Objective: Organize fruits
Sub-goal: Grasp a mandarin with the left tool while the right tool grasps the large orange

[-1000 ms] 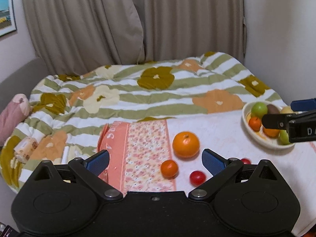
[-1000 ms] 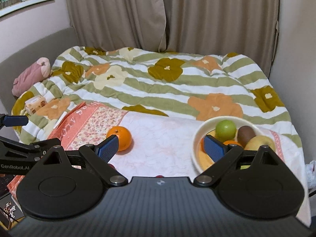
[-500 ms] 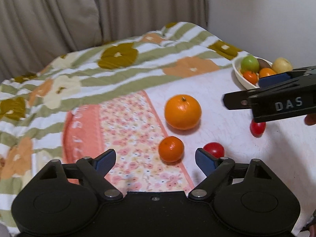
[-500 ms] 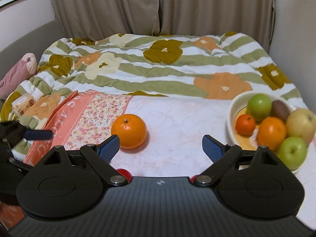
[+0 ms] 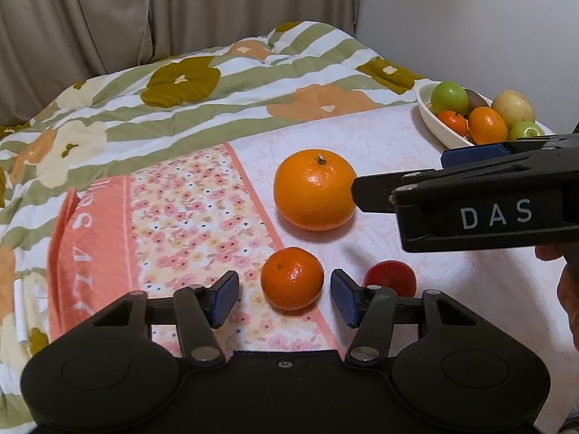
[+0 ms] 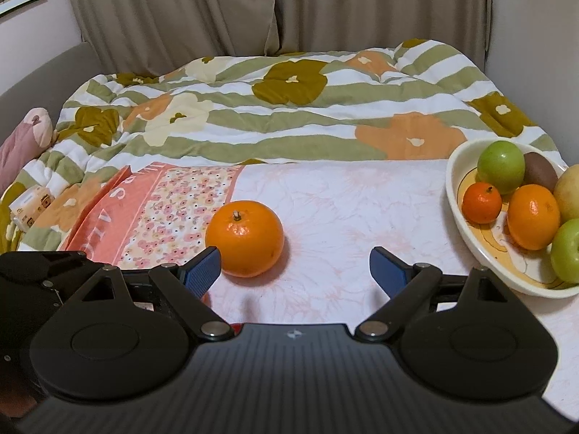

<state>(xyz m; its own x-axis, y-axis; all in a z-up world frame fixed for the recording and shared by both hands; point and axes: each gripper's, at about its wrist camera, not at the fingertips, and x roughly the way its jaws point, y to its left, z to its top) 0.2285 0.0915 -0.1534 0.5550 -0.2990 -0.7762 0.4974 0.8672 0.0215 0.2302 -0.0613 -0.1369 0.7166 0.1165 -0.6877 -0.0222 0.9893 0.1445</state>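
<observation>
The left gripper [image 5: 284, 294] is held with jaws apart around a small mandarin [image 5: 292, 277], untouched. The right gripper [image 6: 295, 269] is held with jaws apart beside a large orange [image 6: 245, 238]; a fruit bowl [image 6: 466, 233] is noted right.

White capital letters "DAS" stand on the black side of the right gripper [image 5: 466, 177] in the left wrist view, while the salmon border of the flowered cloth [image 5: 90, 253] carries pale lettering too stretched and partly hidden to read as a word.
</observation>
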